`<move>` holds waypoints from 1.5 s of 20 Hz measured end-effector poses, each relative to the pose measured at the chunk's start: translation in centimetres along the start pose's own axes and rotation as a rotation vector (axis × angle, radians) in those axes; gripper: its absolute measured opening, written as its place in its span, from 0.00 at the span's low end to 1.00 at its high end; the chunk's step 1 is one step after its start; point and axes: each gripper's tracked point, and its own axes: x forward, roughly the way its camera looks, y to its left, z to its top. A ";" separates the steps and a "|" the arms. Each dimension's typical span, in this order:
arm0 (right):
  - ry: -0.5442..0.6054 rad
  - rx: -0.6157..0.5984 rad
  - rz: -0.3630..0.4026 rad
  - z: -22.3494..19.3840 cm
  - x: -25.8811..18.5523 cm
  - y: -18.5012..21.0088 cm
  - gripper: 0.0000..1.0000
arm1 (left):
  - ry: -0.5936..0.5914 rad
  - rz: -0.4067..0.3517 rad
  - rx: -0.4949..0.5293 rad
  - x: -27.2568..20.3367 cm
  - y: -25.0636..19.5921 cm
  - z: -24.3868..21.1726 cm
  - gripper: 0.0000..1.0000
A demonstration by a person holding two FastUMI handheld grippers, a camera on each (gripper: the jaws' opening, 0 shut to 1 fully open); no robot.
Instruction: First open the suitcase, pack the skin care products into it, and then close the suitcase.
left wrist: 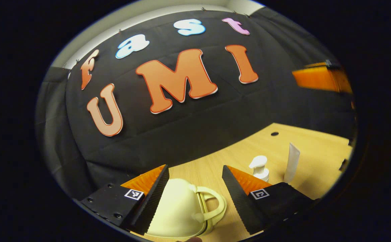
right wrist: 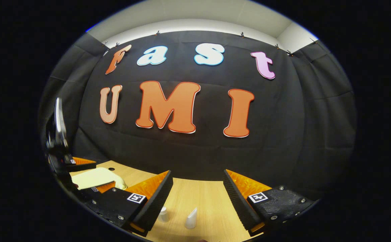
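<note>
A small cream suitcase (left wrist: pixel 178 208) with a curved handle lies shut on the wooden table. My left gripper (left wrist: pixel 195 188) stands open around its top, with the left finger against the shell and the handle near the right finger. A white pump bottle (left wrist: pixel 260 168) and a white tube (left wrist: pixel 291 163) stand upright to the right of it. In the right gripper view, my right gripper (right wrist: pixel 198 191) is open above the pump bottle (right wrist: pixel 163 213) and the tube (right wrist: pixel 191 218), which stand apart between its fingers. The left gripper (right wrist: pixel 91 174) shows at the far left with the suitcase (right wrist: pixel 94 178) between its fingers.
The wooden table (left wrist: pixel 313 141) runs right up to the black cloth wall, and has a small round hole (left wrist: pixel 274 133) near the back. A blurred part that looks like the right gripper (left wrist: pixel 319 79) hangs at the upper right of the left gripper view.
</note>
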 end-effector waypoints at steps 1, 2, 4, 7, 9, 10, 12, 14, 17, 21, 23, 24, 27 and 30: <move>-0.003 -0.007 -0.014 0.0 0.1 -0.6 0.95 | 0.016 -0.011 0.043 0.4 -0.4 -0.9 0.99; 0.000 -0.013 -0.028 -0.1 0.2 -1.1 0.95 | 0.035 -0.024 0.086 0.7 -1.0 -2.1 0.99; 0.005 -0.016 -0.053 -0.3 0.3 -2.1 0.95 | 0.065 -0.050 0.168 1.2 -1.9 -4.1 0.99; 0.009 -0.017 -0.088 -0.4 0.3 -3.2 0.95 | 0.102 -0.078 0.268 1.8 -2.8 -6.9 0.99; 0.015 -0.019 -0.101 -0.7 0.4 -3.5 0.95 | 0.134 -0.116 0.320 2.3 -3.7 -8.8 0.98; 0.020 -0.020 -0.105 -0.9 0.4 -3.6 0.95 | 0.148 -0.124 0.347 2.4 -3.9 -9.7 0.98; 0.026 -0.025 -0.108 -1.1 0.4 -3.6 0.95 | 0.178 -0.133 0.401 2.8 -4.2 -11.2 0.97; 0.027 -0.024 -0.109 -1.2 0.4 -3.4 0.95 | 0.224 -0.137 0.445 3.0 -4.2 -12.8 0.97; 0.037 -0.023 -0.106 -1.6 0.5 -3.1 0.95 | 0.235 -0.123 0.528 3.4 -4.2 -13.9 0.89; 0.043 -0.026 -0.101 -1.9 0.6 -2.8 0.95 | 0.242 -0.122 0.638 4.3 -4.6 -14.5 0.75; 0.045 -0.027 -0.097 -2.1 0.7 -2.6 0.95 | 0.253 -0.132 0.689 5.0 -5.2 -14.8 0.53; 0.046 -0.027 -0.095 -2.1 0.7 -2.6 0.95 | 0.250 -0.119 0.725 4.4 -5.2 -14.9 0.43; 0.048 -0.030 -0.090 -2.3 0.7 -2.3 0.95 | 0.231 -0.136 0.760 4.4 -5.3 -14.4 0.17; 0.052 -0.033 -0.089 -2.5 0.6 -2.1 0.95 | 0.234 -0.147 0.635 4.6 -4.9 -14.3 0.12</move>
